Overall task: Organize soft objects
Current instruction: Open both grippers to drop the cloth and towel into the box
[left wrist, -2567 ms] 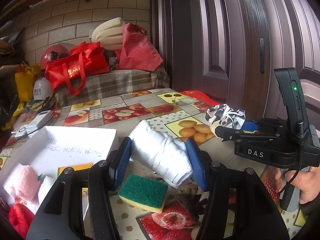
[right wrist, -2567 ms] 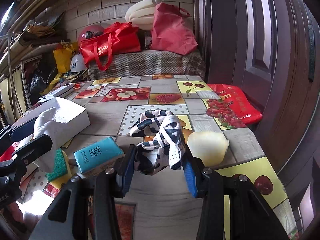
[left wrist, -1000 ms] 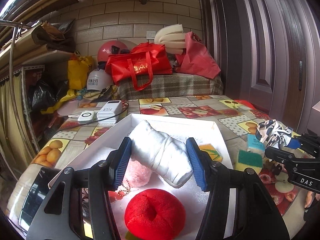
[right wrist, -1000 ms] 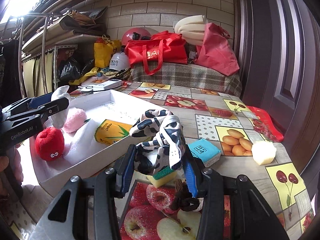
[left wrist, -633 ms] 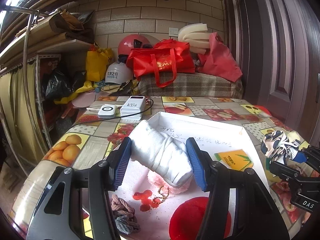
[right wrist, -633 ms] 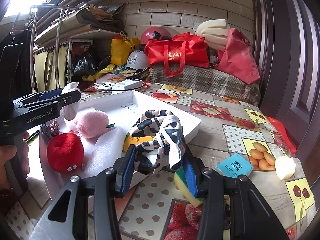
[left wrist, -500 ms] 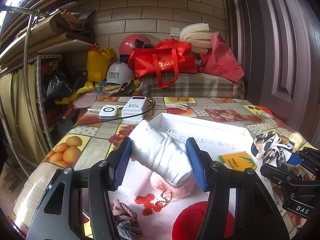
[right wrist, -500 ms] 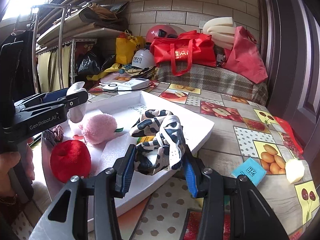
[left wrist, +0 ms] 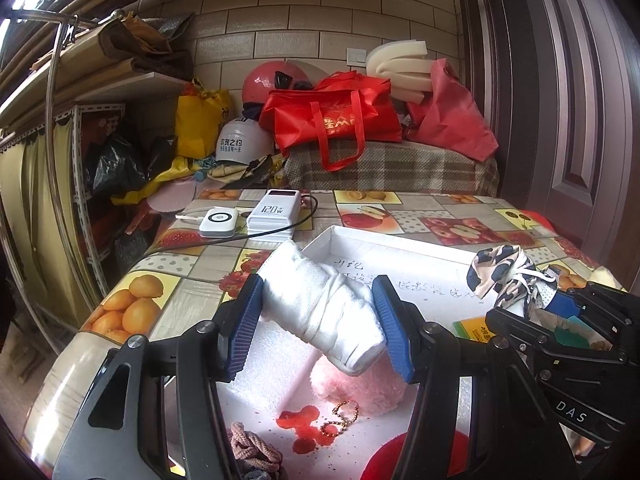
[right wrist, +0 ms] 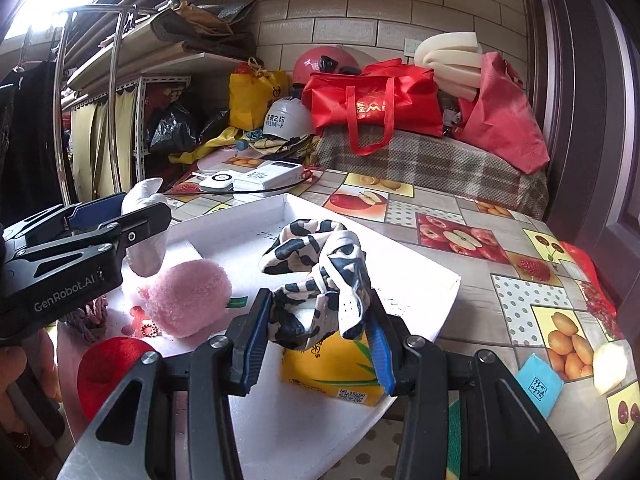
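Rolled white cloth bundle [left wrist: 320,312] clamped mid-length in left claw [left wrist: 318,330] — light, compressible. Black-and-white patterned fabric wad [right wrist: 320,276] pinched in right claw [right wrist: 318,334] — limp, loose ends trailing.

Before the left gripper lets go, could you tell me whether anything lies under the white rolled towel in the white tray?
Yes: a fluffy pink plush ball lies in the white tray directly under the white rolled towel.

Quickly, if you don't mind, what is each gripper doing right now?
Left gripper: shut on the rolled white towel, above the white tray.
Right gripper: shut on the black-and-white patterned cloth, also over the tray.
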`<state>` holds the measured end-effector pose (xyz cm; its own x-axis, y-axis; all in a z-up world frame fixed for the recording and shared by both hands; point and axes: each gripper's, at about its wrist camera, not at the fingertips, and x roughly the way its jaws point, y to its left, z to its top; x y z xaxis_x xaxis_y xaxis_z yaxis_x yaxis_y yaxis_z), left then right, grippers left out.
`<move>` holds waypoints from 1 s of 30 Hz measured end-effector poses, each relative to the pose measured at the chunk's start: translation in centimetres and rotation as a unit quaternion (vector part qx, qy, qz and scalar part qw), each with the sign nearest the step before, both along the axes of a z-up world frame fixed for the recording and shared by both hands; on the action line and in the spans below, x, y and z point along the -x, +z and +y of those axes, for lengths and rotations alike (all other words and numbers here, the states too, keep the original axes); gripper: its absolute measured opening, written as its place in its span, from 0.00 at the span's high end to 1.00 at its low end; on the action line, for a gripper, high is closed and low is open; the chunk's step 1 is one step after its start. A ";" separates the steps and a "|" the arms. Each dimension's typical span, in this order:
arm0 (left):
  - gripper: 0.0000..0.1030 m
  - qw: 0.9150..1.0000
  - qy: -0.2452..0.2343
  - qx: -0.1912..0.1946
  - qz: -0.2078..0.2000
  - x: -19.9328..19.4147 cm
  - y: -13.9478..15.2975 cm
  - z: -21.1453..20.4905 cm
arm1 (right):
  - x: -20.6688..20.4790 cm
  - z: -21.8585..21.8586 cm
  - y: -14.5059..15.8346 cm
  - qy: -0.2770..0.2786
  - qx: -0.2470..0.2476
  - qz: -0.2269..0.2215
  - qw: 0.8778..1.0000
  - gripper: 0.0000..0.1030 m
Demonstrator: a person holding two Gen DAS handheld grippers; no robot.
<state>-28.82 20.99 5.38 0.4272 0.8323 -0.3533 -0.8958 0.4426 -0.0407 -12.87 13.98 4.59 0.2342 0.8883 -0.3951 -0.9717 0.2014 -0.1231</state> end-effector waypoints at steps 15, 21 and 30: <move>0.17 1.000 0.010 0.003 0.029 -0.9 -0.3 0.7 | -0.2 1.6 0.1 -0.017 0.008 0.000 1.000 0.14; 0.17 1.000 0.019 -0.006 0.000 0.1 0.0 0.4 | 0.3 1.4 0.2 -0.020 0.001 -0.020 1.000 0.00; 0.16 0.998 0.032 -0.048 0.007 -0.1 0.3 -1.2 | -0.2 1.3 0.2 -0.026 -0.007 -0.011 1.000 0.00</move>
<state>-28.76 19.83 5.68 0.3681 0.8879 -0.2758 -0.9222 0.3864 0.0131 -12.63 15.26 4.79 0.2889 0.8797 -0.3777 -0.9570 0.2537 -0.1410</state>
